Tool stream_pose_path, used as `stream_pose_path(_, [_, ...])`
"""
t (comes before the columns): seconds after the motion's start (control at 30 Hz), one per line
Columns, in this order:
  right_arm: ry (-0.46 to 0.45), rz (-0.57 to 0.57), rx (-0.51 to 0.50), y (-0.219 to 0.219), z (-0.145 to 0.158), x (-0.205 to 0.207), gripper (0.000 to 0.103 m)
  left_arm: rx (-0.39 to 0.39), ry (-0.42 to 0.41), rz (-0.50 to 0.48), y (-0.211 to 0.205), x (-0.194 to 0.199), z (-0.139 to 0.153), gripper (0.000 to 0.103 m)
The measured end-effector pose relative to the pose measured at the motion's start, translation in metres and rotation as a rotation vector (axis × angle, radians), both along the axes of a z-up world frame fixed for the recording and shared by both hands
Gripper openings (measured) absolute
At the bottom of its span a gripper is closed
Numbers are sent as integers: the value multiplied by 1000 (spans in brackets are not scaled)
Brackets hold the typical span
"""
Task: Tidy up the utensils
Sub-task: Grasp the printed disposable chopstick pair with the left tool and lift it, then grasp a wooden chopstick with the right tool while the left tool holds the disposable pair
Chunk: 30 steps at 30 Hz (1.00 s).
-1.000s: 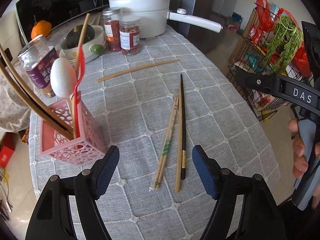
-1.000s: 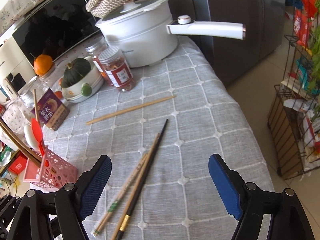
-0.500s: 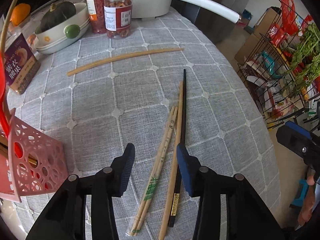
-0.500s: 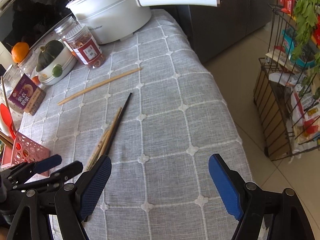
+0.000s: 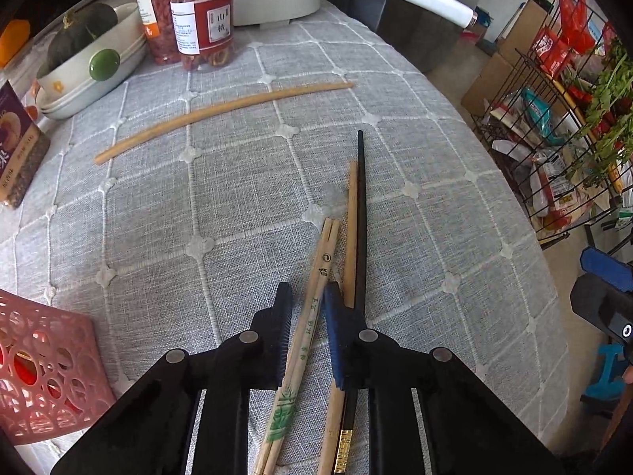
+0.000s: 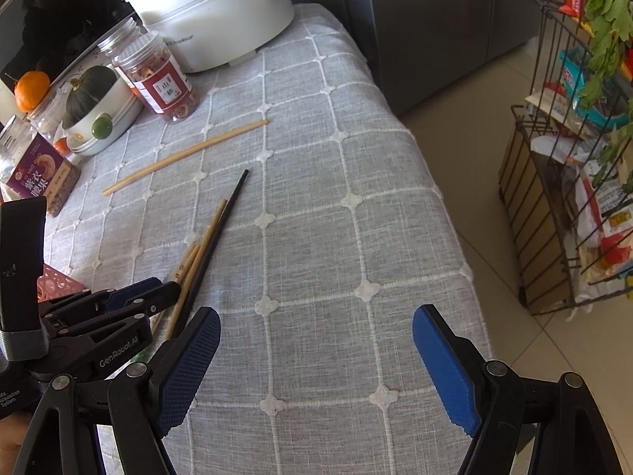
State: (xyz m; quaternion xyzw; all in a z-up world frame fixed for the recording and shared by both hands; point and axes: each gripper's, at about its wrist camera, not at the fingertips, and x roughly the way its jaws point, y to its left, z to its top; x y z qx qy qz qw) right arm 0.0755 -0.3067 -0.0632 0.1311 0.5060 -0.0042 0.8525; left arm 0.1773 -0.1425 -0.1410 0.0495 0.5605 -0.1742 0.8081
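Down at the near edge of the desk (image 5: 415, 126), the left wrist view shows the left tool (image 5: 306, 332) with its jaws drawn narrow around the joined pair of pale chopsticks (image 5: 316, 297), the ones with green printing on the wood. The jaws have just been closing, and the pair lies between the blue pads (image 5: 336, 336); the right pad looks to be against it, while a thin gap seems to remain at the left pad, so I cannot say the grip is firm. Just beside that pad, outside the jaws, lie a plain wooden chopstick (image 5: 351, 213) and a black chopstick (image 5: 360, 206) with a gold band near its end. A single long pale chopstick (image 5: 221, 109) lies apart, farther up the grey checked cloth. The pink perforated basket (image 5: 47, 376) stands at the lower left. At the back are two clear jars; the red label on the nearer jar (image 5: 201, 19) carries Chinese characters.

From the right wrist view, the right tool (image 6: 316, 368) hangs over bare cloth with its jaws spread wide and nothing between the pads. The left tool (image 6: 134, 297) shows at the lower left, reaching onto the chopstick bundle, and its black arm reads "GenRobot.AI". A purple packet (image 6: 37, 176) by the bowl bears Chinese writing. Faint lettering runs along the base of the white pot (image 6: 213, 12), too small to read.
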Motion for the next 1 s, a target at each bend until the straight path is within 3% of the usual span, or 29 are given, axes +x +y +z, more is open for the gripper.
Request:
stream_pose_path(0.27, [7,-3,-6,2,-3,2,84,-19,-32,3,3,-3,13,10])
stream_pose_path(0.67, [3,8,-4,12,-1,5,84,-70,-188,11,29,-42,80,10])
stream_pose_path(1.0, [26,29,39,34,-10,21,84,-124,-291,18,80,-86,127,10])
